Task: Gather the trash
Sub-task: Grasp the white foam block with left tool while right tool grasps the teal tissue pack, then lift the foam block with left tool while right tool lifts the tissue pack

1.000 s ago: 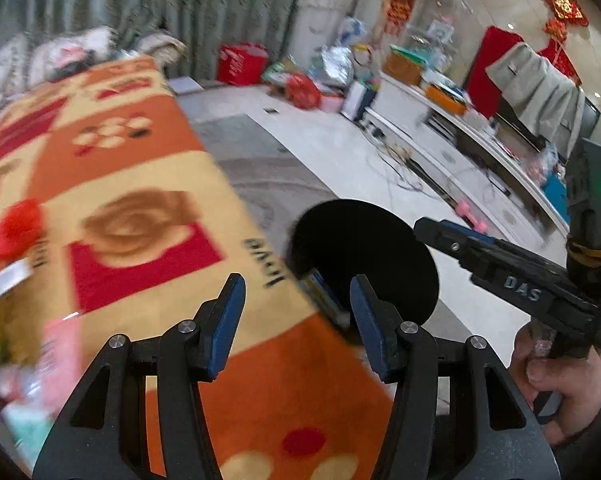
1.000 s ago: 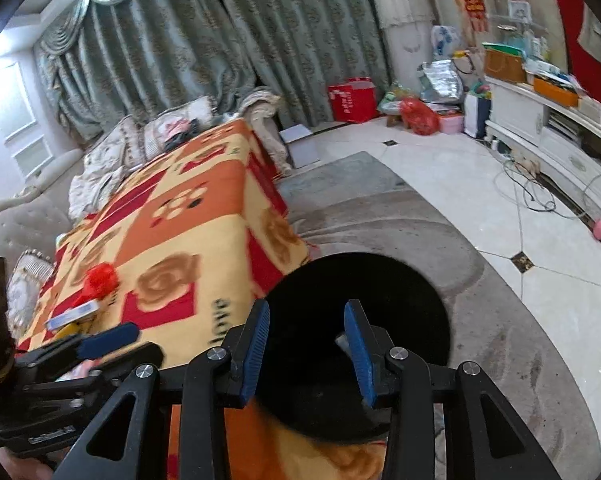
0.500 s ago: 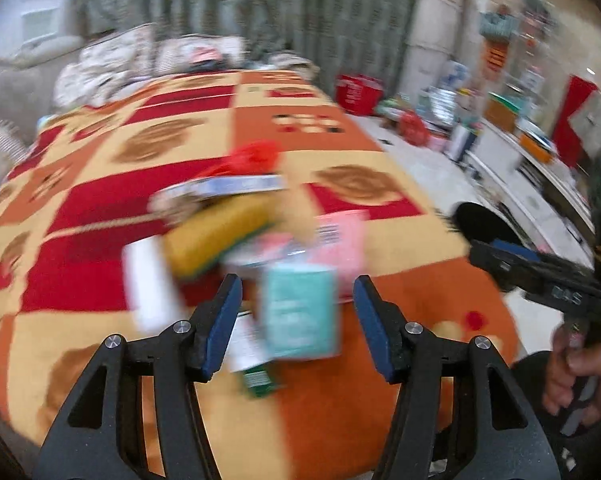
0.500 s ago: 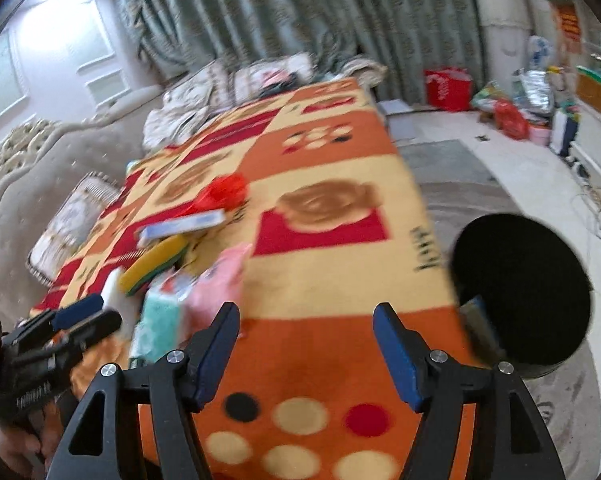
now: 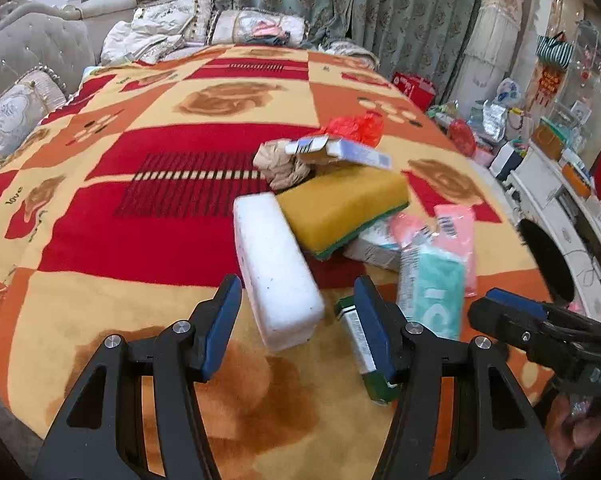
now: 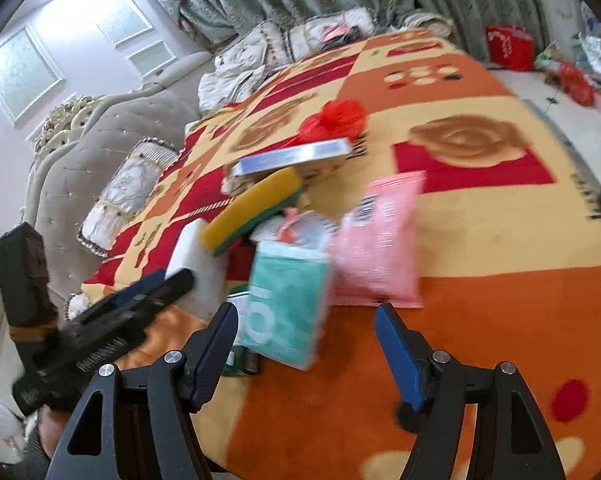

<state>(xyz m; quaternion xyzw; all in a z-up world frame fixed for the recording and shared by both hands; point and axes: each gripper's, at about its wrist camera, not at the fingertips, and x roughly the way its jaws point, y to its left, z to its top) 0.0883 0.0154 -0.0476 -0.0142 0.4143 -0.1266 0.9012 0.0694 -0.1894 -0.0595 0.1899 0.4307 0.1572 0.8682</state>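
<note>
A patterned blanket (image 5: 148, 184) fills both views, the trash heap at centre: white foam block (image 5: 276, 276), yellow sponge (image 5: 340, 204), teal packet (image 6: 286, 308), pink packet (image 6: 380, 240); the left gripper (image 5: 296, 320) is released and empty, the right gripper (image 6: 306, 344) is opening, empty.

1. The trash pile (image 5: 340, 216) sits on the blanket (image 5: 100, 208), and the blanket left of the pile and beyond it lies bare and open.
2. The white foam block (image 5: 278, 272) juts from the pile's near edge, its end just ahead of the left gripper (image 5: 296, 320), whose jaws stand apart with nothing in them.
3. A green box (image 5: 360, 344) lies against that gripper's right finger.
4. The right gripper (image 6: 306, 344), jaws opening and empty, faces the teal packet (image 6: 288, 308); the orange blanket right of the pile is bare.
5. A black bin (image 5: 548, 264) stands off the blanket's edge, right of the pile.
</note>
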